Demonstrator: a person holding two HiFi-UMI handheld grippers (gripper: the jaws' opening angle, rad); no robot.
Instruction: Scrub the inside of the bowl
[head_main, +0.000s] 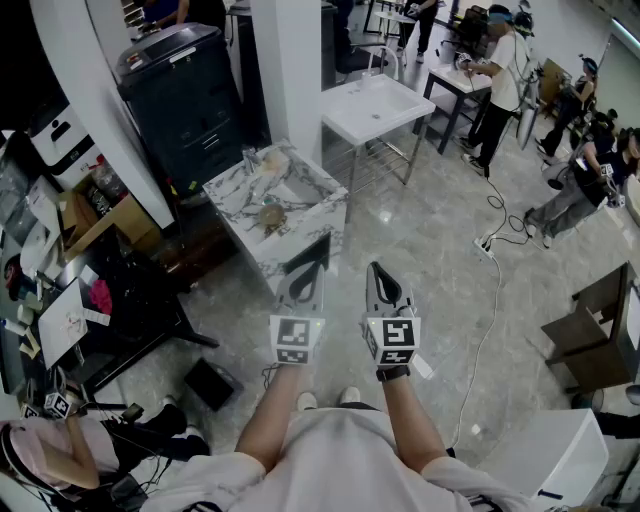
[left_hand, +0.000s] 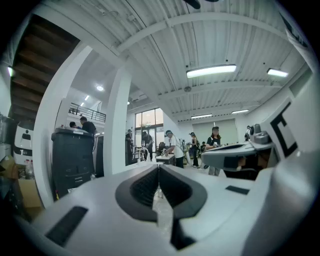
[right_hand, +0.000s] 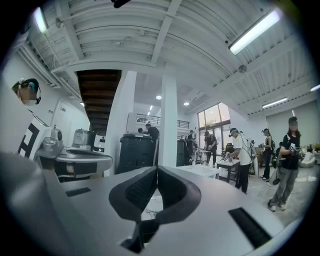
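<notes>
A marble-patterned sink unit (head_main: 232, 196) stands a step ahead of me on the left. In its basin lies a small brownish bowl (head_main: 271, 214), and a pale object (head_main: 272, 160) sits near the back rim; what that object is I cannot tell. My left gripper (head_main: 321, 243) and right gripper (head_main: 374, 267) are held side by side at waist height, short of the sink and touching nothing. Both are shut and empty. In the left gripper view the jaws (left_hand: 159, 171) meet with nothing between them, and the right gripper's jaws (right_hand: 157, 172) do the same.
A white pillar (head_main: 292, 70) and a black cabinet (head_main: 185, 95) stand behind the sink unit. A white basin table (head_main: 378, 106) is further back. A cable (head_main: 494, 300) trails across the floor at right, near a brown chair (head_main: 598, 340). Several people work at back right.
</notes>
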